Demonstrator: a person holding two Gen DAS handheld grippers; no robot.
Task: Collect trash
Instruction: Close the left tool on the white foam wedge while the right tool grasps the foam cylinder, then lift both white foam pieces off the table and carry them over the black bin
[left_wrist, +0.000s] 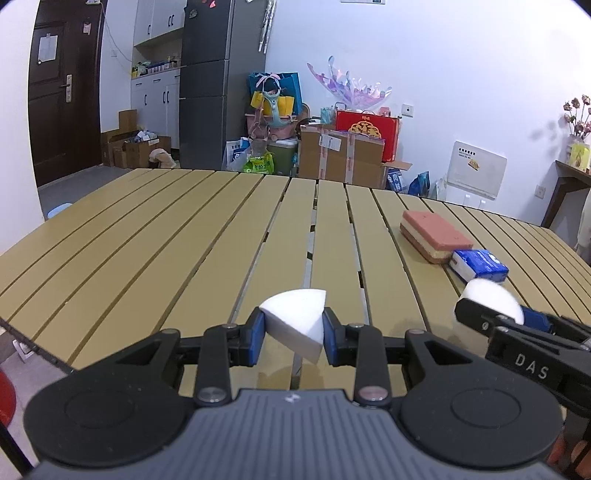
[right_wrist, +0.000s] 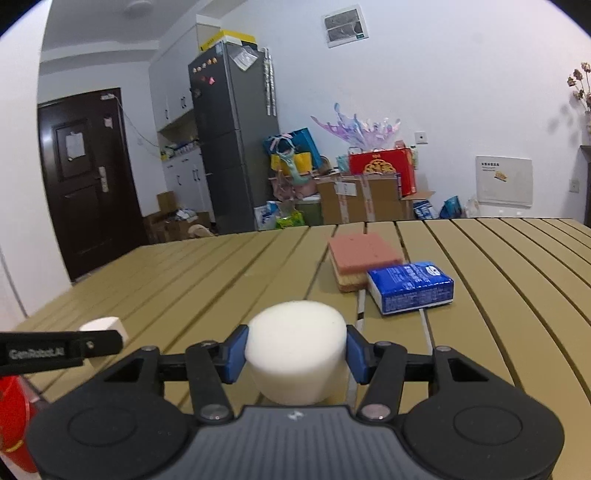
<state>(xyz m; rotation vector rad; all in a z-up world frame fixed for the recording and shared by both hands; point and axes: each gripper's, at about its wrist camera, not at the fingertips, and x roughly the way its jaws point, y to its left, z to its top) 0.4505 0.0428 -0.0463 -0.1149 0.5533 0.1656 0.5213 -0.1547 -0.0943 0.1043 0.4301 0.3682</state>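
Both grippers sit low over the slatted table, each with a piece of white foam between its blue pads. Nearest in the left view, the left gripper pinches a wedge across its flat sides, fingers pressed in tight, the piece lifted a little clear of the slats. In the right view, the right gripper has its fingers closed on a cylinder, pads touching its curved wall on both sides; whether it still rests on the table I cannot tell. To do this step well, I judge the squeeze on the round piece should stay square to its middle so it does not roll or pop out, and both pieces should rise straight before travelling, since soft foam gives under the pads. A red container edge shows at the lower left of the right view, possibly the bin, though too little shows to be sure. Farther off lie a sponge and, touching it, a blue tissue pack, its print too small to read. Legible writing: "DAS" on the right gripper's arm seen from the left, "GenRobot.AI" on the left one seen from the right.
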